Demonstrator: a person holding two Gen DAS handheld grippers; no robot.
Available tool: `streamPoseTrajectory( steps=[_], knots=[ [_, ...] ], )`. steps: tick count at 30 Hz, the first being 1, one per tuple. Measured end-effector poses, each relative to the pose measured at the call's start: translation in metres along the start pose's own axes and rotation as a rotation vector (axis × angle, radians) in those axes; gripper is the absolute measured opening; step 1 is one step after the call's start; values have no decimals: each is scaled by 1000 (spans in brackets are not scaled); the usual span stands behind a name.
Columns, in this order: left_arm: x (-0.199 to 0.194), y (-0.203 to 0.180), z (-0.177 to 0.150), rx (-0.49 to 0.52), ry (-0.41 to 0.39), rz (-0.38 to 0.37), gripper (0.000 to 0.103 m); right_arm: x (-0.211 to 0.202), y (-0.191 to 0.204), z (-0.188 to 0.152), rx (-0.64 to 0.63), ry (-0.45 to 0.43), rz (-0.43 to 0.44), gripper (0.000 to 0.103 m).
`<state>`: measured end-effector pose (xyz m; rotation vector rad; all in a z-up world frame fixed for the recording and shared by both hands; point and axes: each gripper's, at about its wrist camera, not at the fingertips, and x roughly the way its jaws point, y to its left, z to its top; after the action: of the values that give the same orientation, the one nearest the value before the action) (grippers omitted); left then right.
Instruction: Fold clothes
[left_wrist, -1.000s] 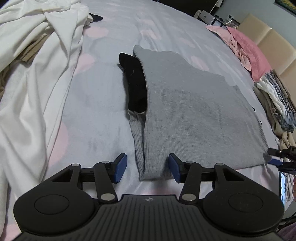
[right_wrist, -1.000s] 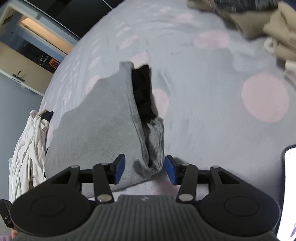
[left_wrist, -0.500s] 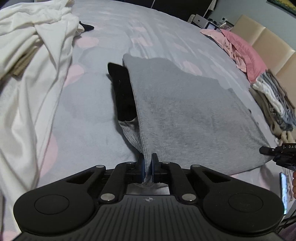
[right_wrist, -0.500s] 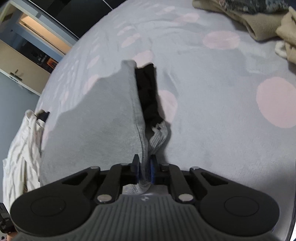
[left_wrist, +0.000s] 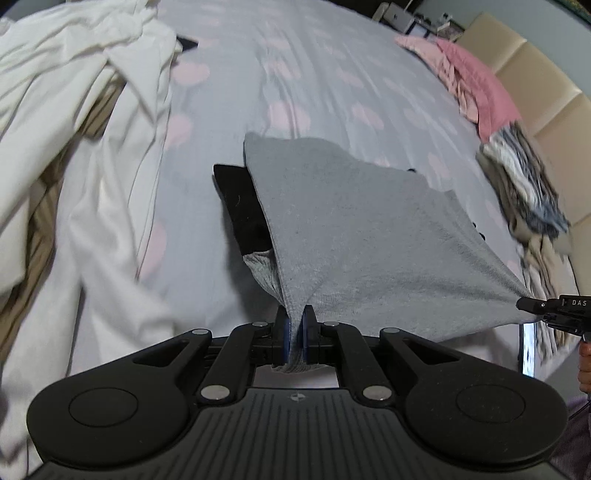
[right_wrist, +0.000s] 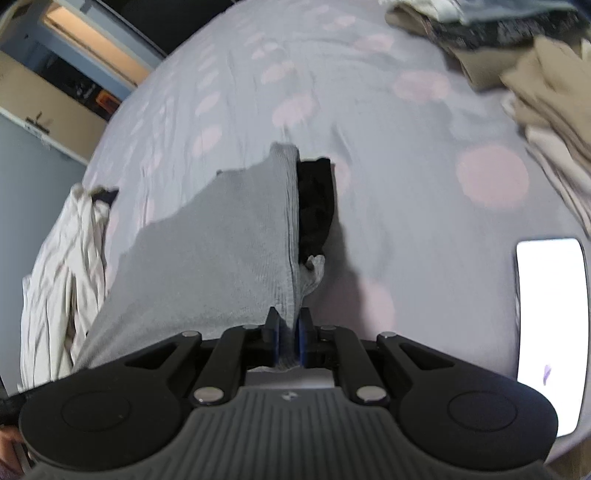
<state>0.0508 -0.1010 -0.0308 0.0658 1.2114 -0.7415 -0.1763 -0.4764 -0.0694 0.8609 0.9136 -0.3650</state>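
Note:
A grey knit garment (left_wrist: 362, 236) with a black inner part (left_wrist: 242, 206) is stretched above the bed between both grippers. My left gripper (left_wrist: 294, 325) is shut on its near left corner. In the right wrist view my right gripper (right_wrist: 286, 334) is shut on the other near corner of the same grey garment (right_wrist: 221, 258), beside the black part (right_wrist: 314, 206). The right gripper's tip (left_wrist: 532, 305) also shows at the right edge of the left wrist view, pinching the cloth. The far end of the garment still rests on the sheet.
The bed has a lilac sheet with pink dots (left_wrist: 295, 74). White clothes (left_wrist: 74, 129) are heaped on the left. A pink garment (left_wrist: 476, 81) and folded stacks (left_wrist: 528, 192) lie on the right, near a beige headboard (left_wrist: 535, 99). A lit phone screen (right_wrist: 550, 332) lies on the sheet.
Both grippers went from open around the garment's near corners to shut on them. They have since lifted the near edge off the bed and pulled it taut.

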Motion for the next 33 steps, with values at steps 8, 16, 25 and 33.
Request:
streamPoseTrajectory(
  steps=[8, 16, 25, 33],
  knots=[
    [13, -3, -23, 53, 55, 18, 5, 6, -13, -36, -53, 59, -36, 10],
    [21, 1, -24, 56, 97, 74, 21, 20, -14, -42, -112, 98, -111, 30],
    [17, 12, 12, -19, -71, 57, 32, 6, -18, 2, -48, -91, -23, 60],
    [47, 17, 36, -31, -132, 80, 32, 44, -19, 40, -11, -134, -13, 70]
  ],
)
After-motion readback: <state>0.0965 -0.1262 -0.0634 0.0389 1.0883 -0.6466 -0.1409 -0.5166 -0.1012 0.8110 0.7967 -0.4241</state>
